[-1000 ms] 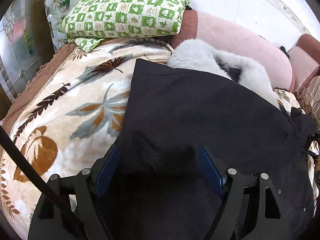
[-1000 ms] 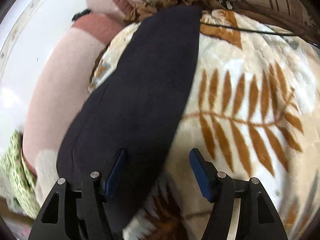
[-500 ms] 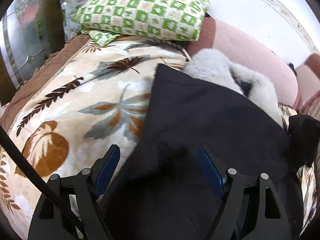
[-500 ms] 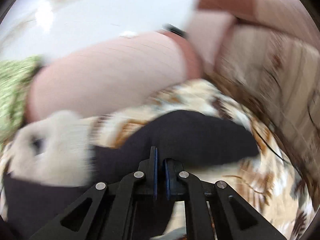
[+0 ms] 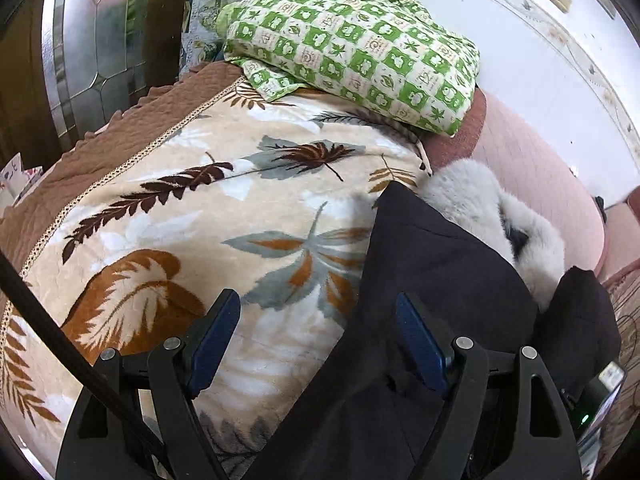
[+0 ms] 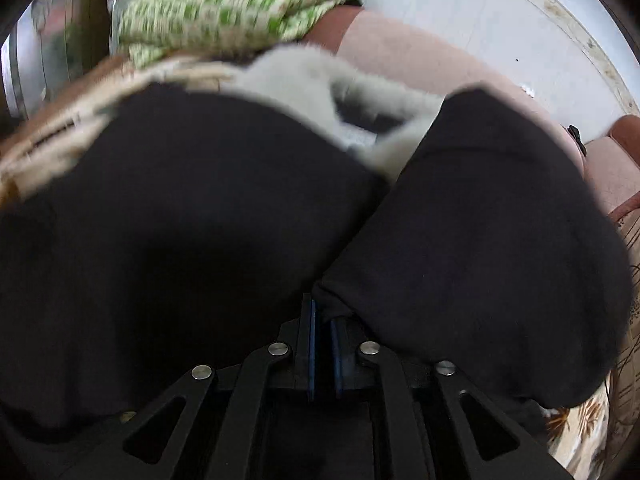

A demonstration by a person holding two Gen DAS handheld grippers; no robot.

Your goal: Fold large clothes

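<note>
**Black coat on the leaf blanket, one flap pinched up**

The large black fabric coat (image 5: 448,264) with its grey-white fur collar (image 5: 480,208) lies on the cream plush blanket printed with brown and grey leaves (image 5: 192,216), which covers a sofa. The right gripper (image 6: 322,320) has its blue-padded fingers nearly pressed together, pinching a fold of the coat; the raised dark flap bulges to the right of it and hides most of the blanket there. That view is blurred. The left gripper (image 5: 316,344) has its fingers spread wide and holds nothing: its left finger (image 5: 212,340) is over bare blanket, its right finger (image 5: 420,344) over the coat's edge.

Beyond the coat, a green-and-white checked cushion (image 5: 360,40) rests on the blanket's far end. A pink upholstered backrest (image 5: 532,176) runs behind the collar, with a white wall (image 5: 520,40) above. A brown quilted cover (image 5: 132,120) borders the blanket on the left. A black cable (image 5: 44,328) crosses the left view's lower corner.
</note>
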